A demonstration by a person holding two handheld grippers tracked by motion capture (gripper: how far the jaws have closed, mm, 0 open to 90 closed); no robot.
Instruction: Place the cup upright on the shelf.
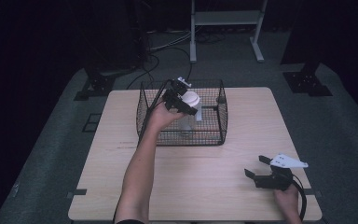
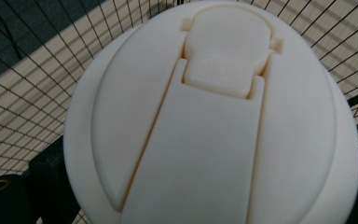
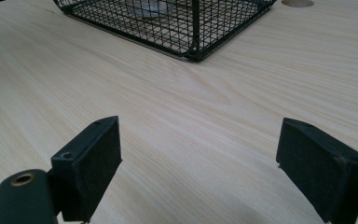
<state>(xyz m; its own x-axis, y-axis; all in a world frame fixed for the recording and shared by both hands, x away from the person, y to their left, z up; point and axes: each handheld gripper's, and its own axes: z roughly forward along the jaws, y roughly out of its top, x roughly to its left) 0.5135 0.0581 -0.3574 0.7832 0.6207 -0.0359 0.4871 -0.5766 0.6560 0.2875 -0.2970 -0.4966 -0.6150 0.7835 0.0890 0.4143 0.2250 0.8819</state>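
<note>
The right gripper (image 1: 256, 166) rests on the table (image 1: 205, 163) in front of the wire basket (image 1: 209, 135), jaws spread wide and empty. Beyond it, the left gripper (image 1: 189, 103) is clamped on a white-lidded bottle (image 1: 190, 100) inside the basket, mesh walls all around

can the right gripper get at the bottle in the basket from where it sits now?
Probably not without a long move. The right gripper rests open at the table's near right; the bottle is inside the wire basket, with the left gripper closed on it and blocking access from above.

no readable text, labels, brands, numbers or signs
</note>
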